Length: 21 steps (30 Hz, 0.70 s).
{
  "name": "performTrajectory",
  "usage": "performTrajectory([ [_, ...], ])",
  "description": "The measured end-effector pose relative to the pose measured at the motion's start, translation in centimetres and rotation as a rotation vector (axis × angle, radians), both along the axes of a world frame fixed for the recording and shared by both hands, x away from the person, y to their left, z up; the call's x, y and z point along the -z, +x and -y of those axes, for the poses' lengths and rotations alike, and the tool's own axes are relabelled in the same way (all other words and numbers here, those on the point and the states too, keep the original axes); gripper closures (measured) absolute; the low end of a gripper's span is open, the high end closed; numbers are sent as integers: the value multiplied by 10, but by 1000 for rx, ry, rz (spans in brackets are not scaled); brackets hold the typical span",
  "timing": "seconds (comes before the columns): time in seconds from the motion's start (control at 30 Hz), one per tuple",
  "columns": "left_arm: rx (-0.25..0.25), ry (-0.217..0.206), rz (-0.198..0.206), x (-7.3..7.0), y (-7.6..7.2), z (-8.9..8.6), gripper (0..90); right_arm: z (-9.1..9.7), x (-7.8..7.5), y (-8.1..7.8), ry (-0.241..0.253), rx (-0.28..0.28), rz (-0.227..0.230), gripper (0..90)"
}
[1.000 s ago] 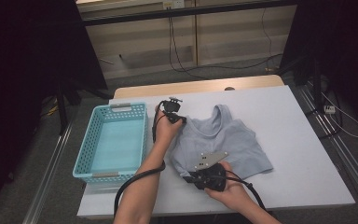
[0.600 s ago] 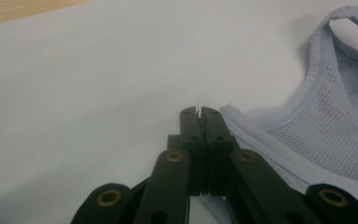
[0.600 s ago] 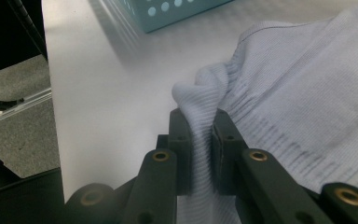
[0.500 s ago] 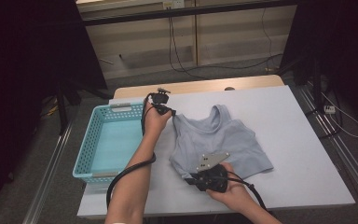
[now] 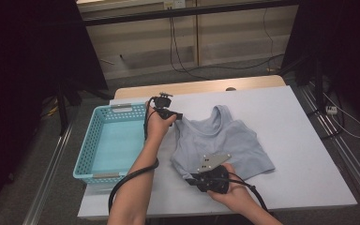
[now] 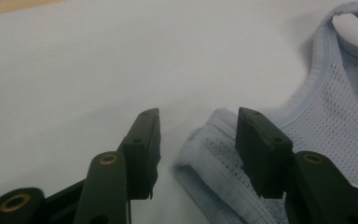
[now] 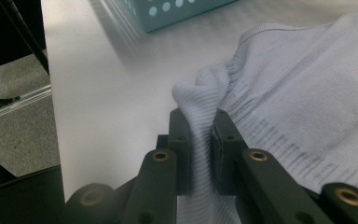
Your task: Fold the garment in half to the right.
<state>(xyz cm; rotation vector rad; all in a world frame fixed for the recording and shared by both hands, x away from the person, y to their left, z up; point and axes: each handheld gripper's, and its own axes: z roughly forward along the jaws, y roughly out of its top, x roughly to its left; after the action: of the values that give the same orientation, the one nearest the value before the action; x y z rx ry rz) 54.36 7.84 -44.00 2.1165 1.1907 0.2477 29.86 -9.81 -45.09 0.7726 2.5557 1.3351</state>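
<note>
Pale blue mesh tank top (image 5: 220, 143) lies flat on the white table (image 5: 290, 122), roughly centre of the high view, neck and straps toward 12 o'clock, hem toward 6.

Your left gripper (image 5: 180, 116) sits at the top's 10 o'clock corner, by the left shoulder strap. Its jaws have just been opening. In the left gripper view (image 6: 198, 128) they stand apart with the folded strap end (image 6: 214, 154) lying on the table between and below them; neither pad presses on the cloth, so that strap is released. One black pad (image 6: 144, 149) is over bare table, the other overlaps the fabric edge.

Your right gripper (image 5: 192, 180) is at the top's 7 o'clock corner, at the hem, grey three-cornered plate (image 5: 214, 161) on top. In the right gripper view (image 7: 200, 126) the jaws are clenched on a pinched ridge of ribbed hem fabric (image 7: 200, 93), which bunches up above the pads. The rest of the garment spreads off toward 2 o'clock in that view.

Teal perforated basket (image 5: 110, 143) stands at 9 o'clock of the top, just beside it on the table, not touching the cloth as far as you can see from above. Its corner (image 7: 177, 14) shows at 12 o'clock in the right gripper view. Cable (image 5: 131, 180) trails from the left gripper along your forearm.
</note>
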Motion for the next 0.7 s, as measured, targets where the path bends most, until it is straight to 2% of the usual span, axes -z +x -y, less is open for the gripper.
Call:
performTrajectory([
  [0.13,-5,4,-16,8,-2,4,498,0,-1,0,7,0,1,817],
  [0.2,-1,5,-37,13,-2,6,547,0,-1,0,7,-1,3,817],
  [0.4,-24,43,-3,15,-5,6,678,0,-2,0,7,-1,9,816],
  [0.53,-45,22,-42,13,-6,7,797,-1,-2,-1,5,2,15,817],
  [0.7,-54,-13,-71,8,-3,4,853,-2,-1,-1,1,3,22,817],
])
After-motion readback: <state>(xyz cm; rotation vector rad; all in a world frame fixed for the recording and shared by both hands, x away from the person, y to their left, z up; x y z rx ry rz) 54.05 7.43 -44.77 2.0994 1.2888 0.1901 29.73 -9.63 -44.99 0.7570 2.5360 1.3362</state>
